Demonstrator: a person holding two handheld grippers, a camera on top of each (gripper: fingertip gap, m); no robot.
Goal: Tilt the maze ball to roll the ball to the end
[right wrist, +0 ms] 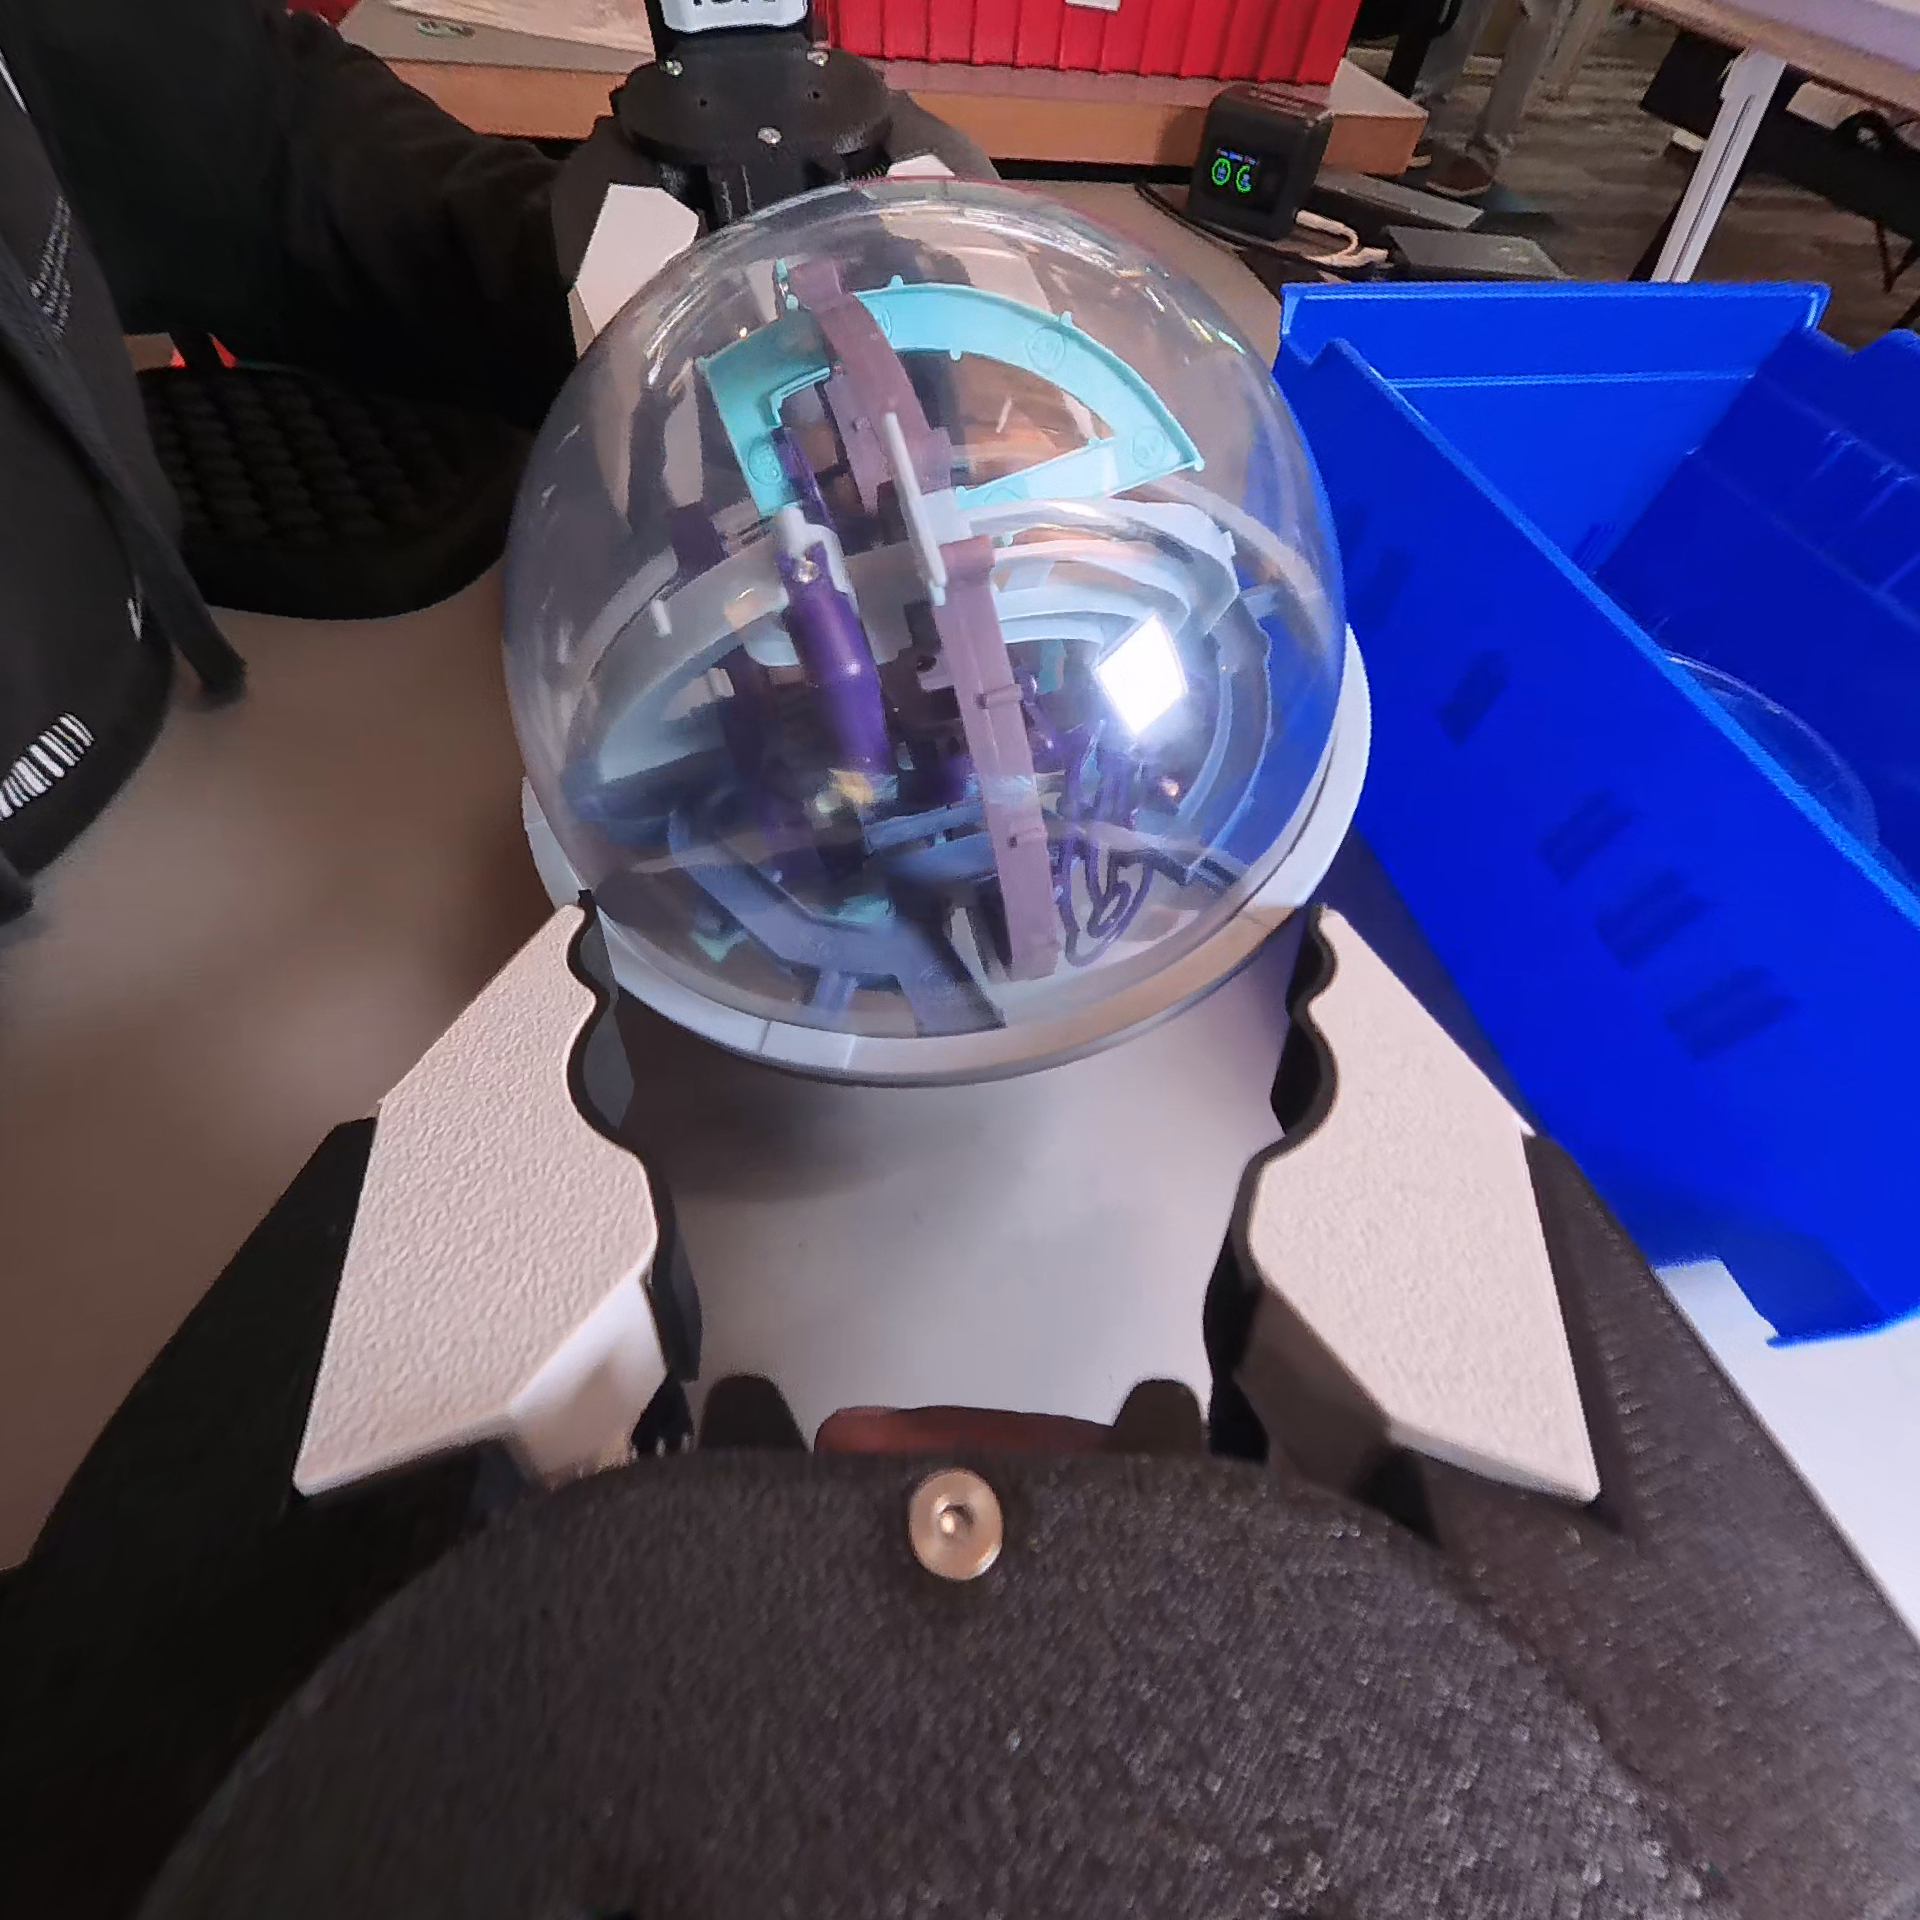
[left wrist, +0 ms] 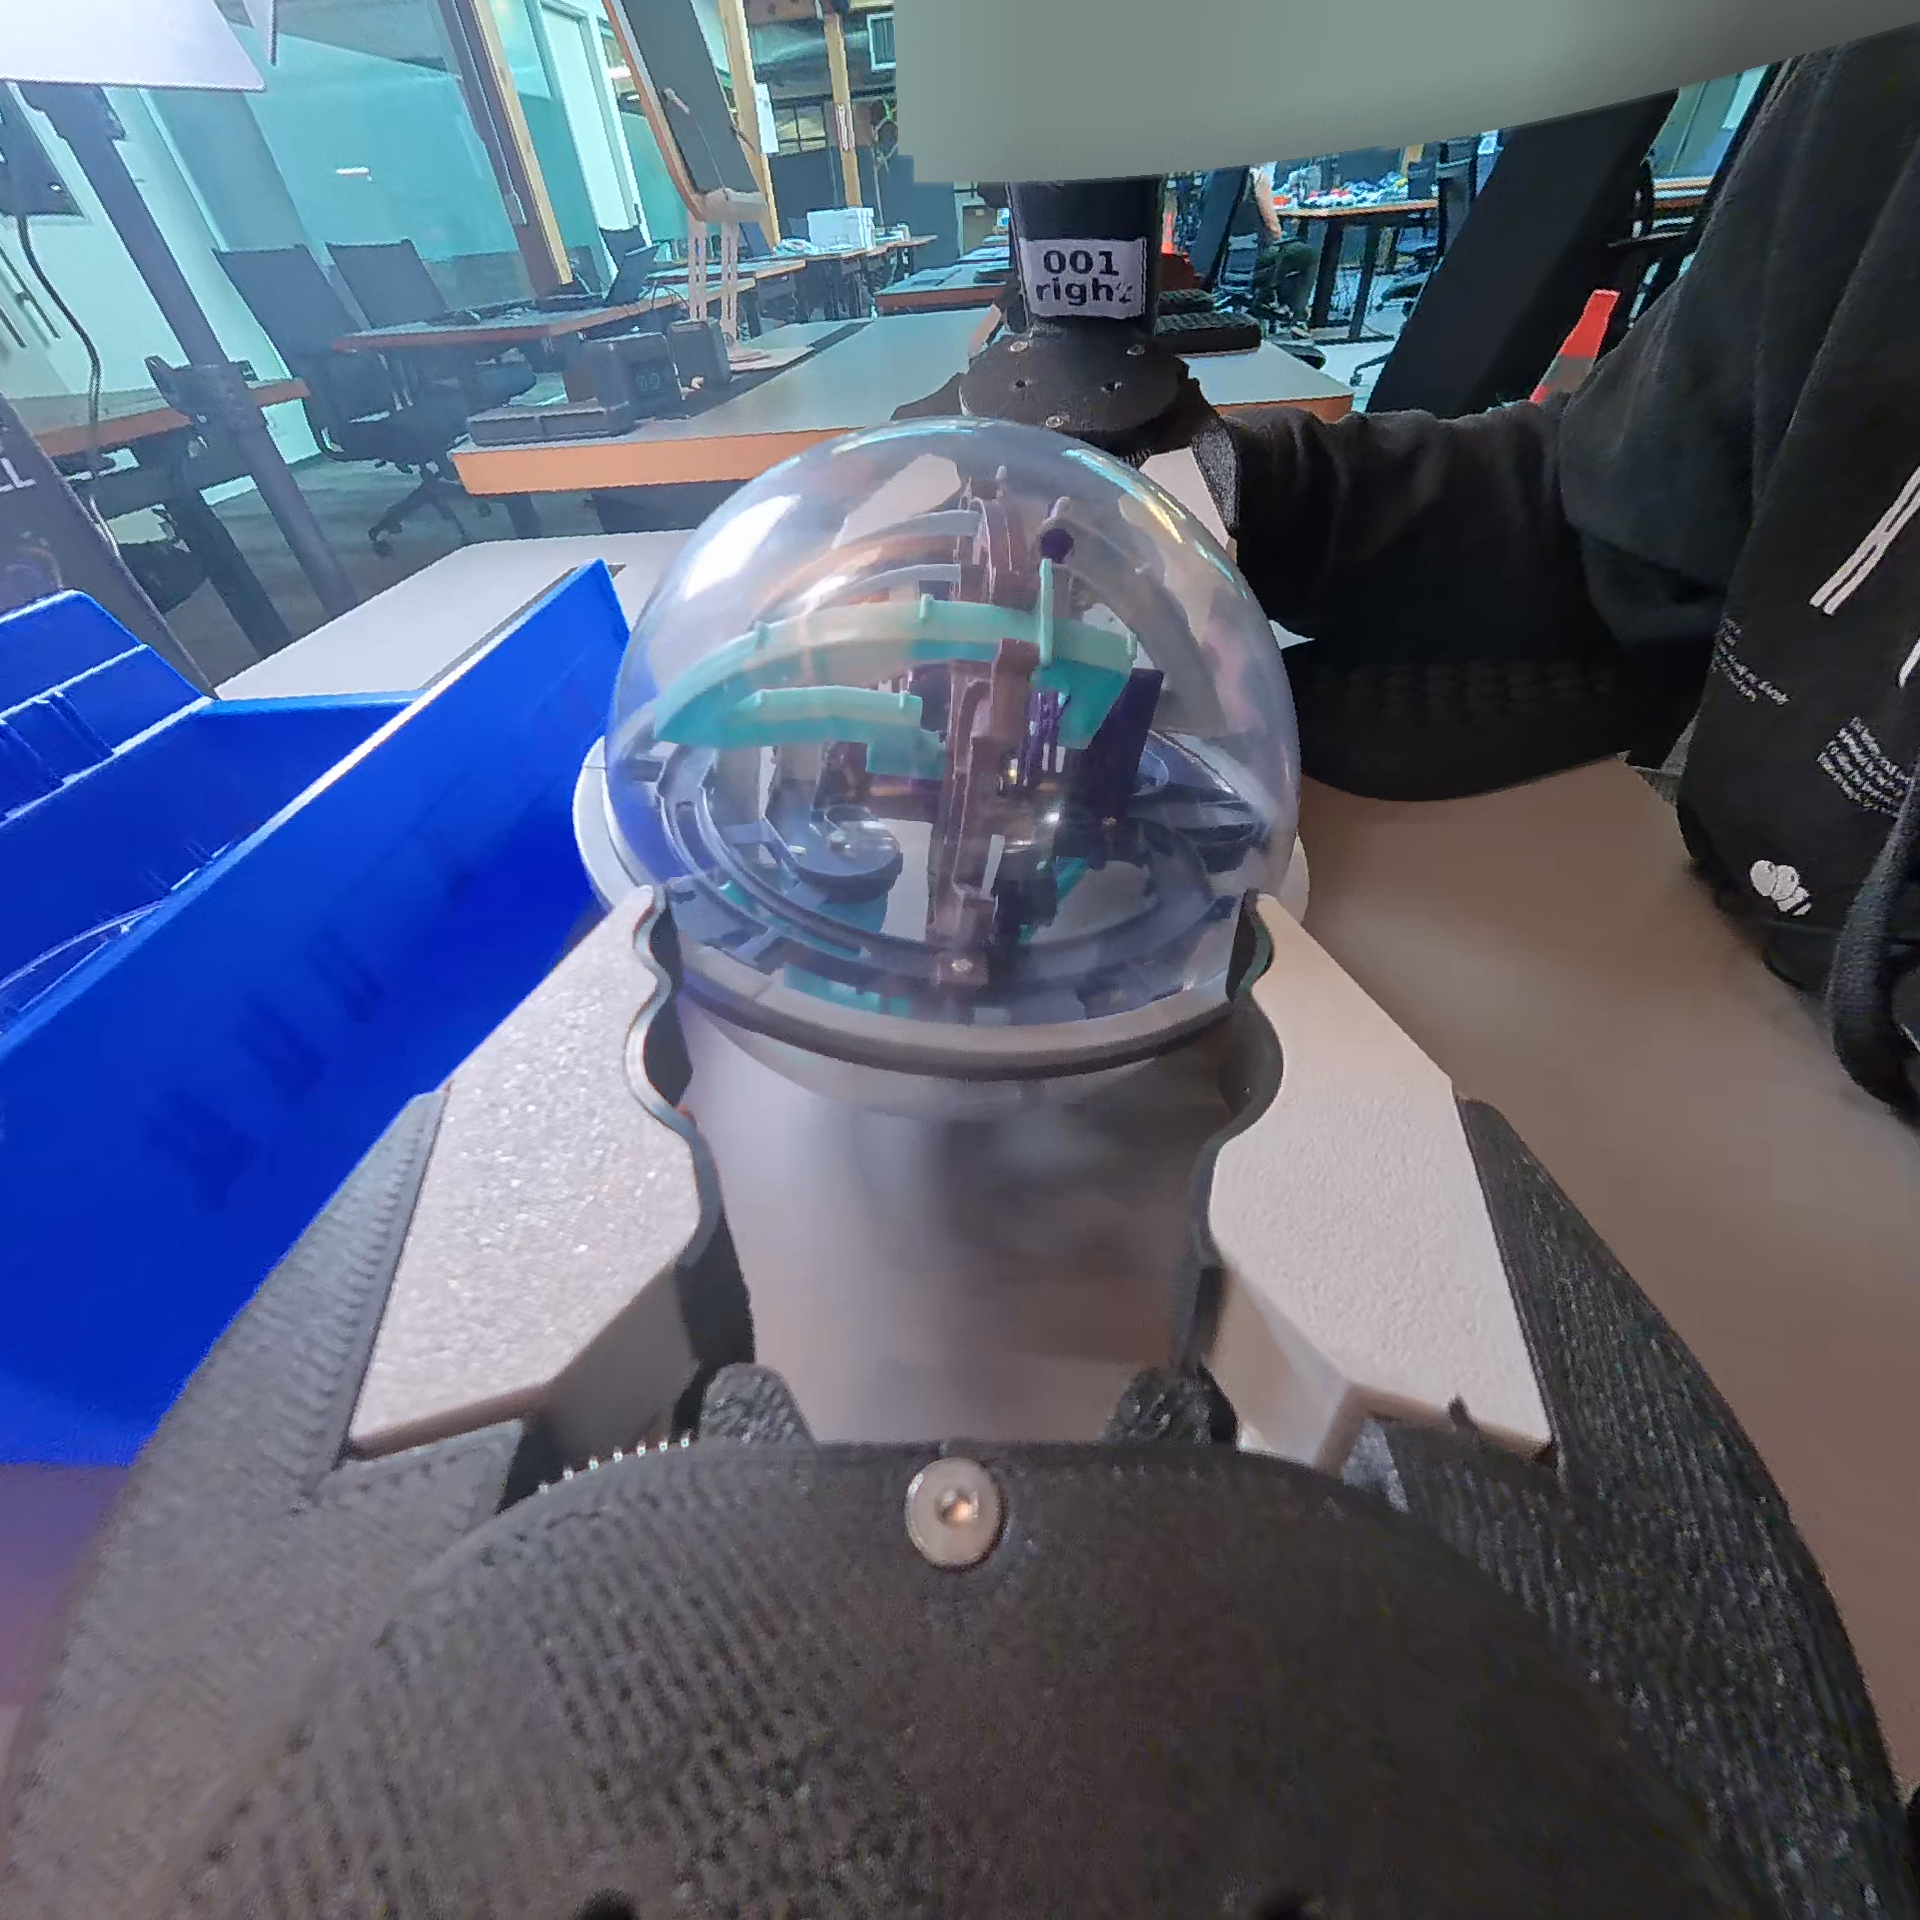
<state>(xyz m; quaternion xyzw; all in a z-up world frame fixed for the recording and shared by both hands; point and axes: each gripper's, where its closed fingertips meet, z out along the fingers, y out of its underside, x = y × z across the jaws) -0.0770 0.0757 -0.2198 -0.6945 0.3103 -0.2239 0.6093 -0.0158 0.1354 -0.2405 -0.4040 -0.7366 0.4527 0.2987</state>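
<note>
The maze ball [left wrist: 935, 727] is a clear sphere with teal, mauve and purple tracks inside and a grey band around its middle. My left gripper [left wrist: 954, 935] holds it from the near side, with both fingertips [left wrist: 649, 935] pressed against its lower flanks. My right gripper [right wrist: 948, 920] clasps the same ball [right wrist: 914, 623] from the opposite side in the same way. Each gripper also shows behind the ball in the other's view: the right one in the left wrist view [left wrist: 1081, 384], the left one in the right wrist view [right wrist: 753, 114]. I cannot pick out the small ball inside the maze.
A blue plastic bin [left wrist: 260, 935] stands right beside the ball, also seen in the right wrist view [right wrist: 1610, 727]. A person's black sleeve [left wrist: 1455, 623] rests on the grey table [left wrist: 1507, 987]. A small black device with a green display [right wrist: 1247, 171] sits at the far edge.
</note>
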